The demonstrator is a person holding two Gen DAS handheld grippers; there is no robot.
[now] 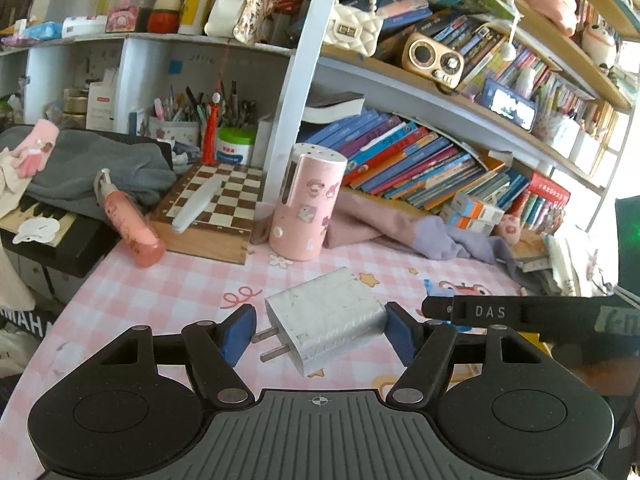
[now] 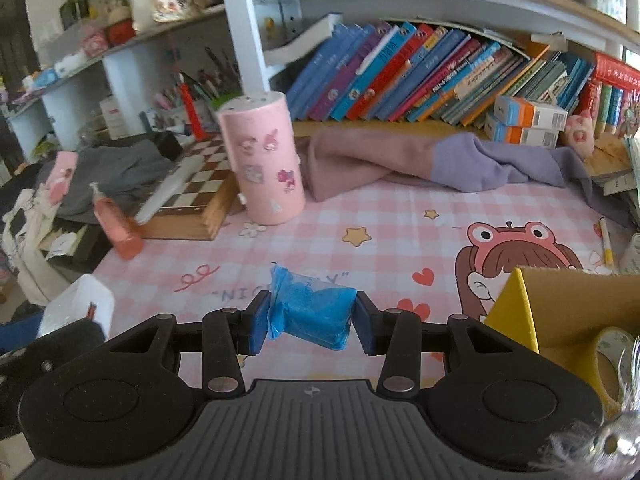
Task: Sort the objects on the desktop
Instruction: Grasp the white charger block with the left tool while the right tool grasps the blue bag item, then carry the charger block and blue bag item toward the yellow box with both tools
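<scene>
In the left wrist view my left gripper (image 1: 320, 330) is shut on a silver-white charger (image 1: 326, 314). Its two prongs point at the left blue pad and its body rests against the right pad, above the pink checked desk mat (image 1: 180, 284). In the right wrist view my right gripper (image 2: 310, 320) is shut on a small blue plastic-wrapped packet (image 2: 312, 310), pinched between both blue pads over the mat. The charger (image 2: 80, 300) also shows at the lower left of that view. Part of the right gripper's black body (image 1: 520, 314) crosses the right side of the left wrist view.
A pink stickered cylinder (image 2: 264, 164) stands at the mat's back, beside a chessboard box (image 2: 192, 192) and a leaning pink spray bottle (image 2: 116, 228). Pink and purple cloth (image 2: 400, 164) lies before the bookshelf. A yellow cardboard box (image 2: 568, 308) holding a tape roll (image 2: 612, 356) sits at right, a pen (image 2: 606, 244) behind it.
</scene>
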